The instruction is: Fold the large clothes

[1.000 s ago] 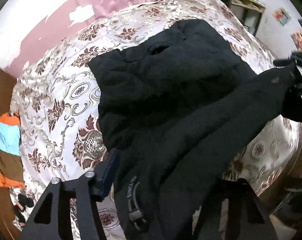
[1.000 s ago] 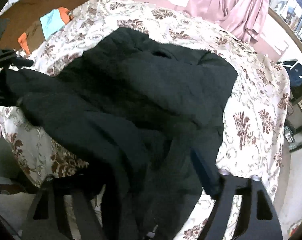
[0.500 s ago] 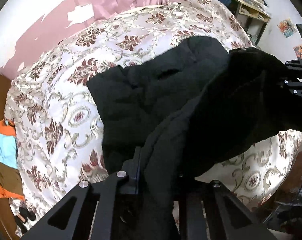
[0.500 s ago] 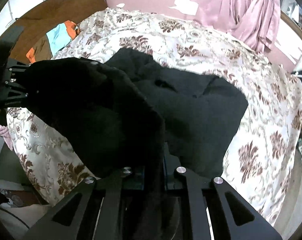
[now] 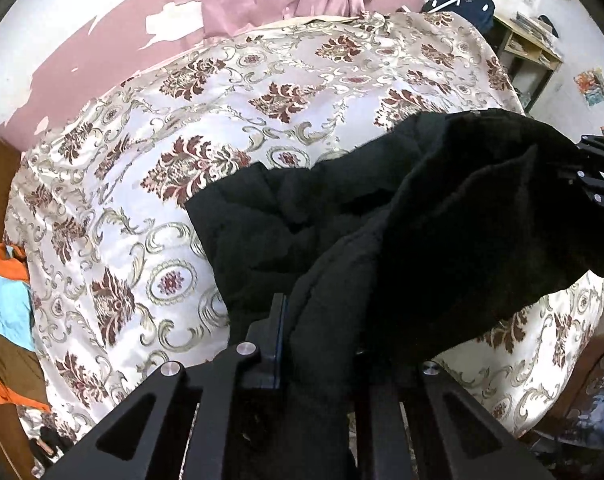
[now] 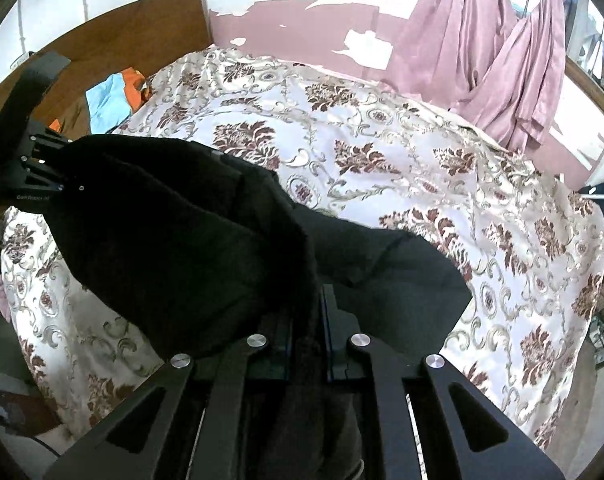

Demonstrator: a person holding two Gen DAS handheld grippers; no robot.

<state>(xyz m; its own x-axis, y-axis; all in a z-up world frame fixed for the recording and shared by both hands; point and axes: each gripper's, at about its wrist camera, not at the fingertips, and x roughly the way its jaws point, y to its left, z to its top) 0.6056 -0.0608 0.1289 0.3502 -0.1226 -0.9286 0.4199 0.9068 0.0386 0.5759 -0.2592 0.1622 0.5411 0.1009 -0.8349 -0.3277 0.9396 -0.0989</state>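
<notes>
A large black garment lies on the bed with its near edge lifted off the bedspread. My left gripper is shut on a bunch of that black cloth, which hangs between its fingers. My right gripper is likewise shut on the black garment, holding another part of the raised edge. Each gripper shows in the other's view: the right gripper at the right edge, the left gripper at the left edge. The lifted fold spans between them above the flat part of the garment.
The bed carries a cream bedspread with maroon flowers. An orange and blue garment lies by the wooden headboard. Pink curtains hang at the far wall. A shelf with a dark bag stands beyond the bed.
Both grippers have gone from open around the garment's near edge to shut on it. They have lifted that edge and carried it over the bed, away from the near side.
</notes>
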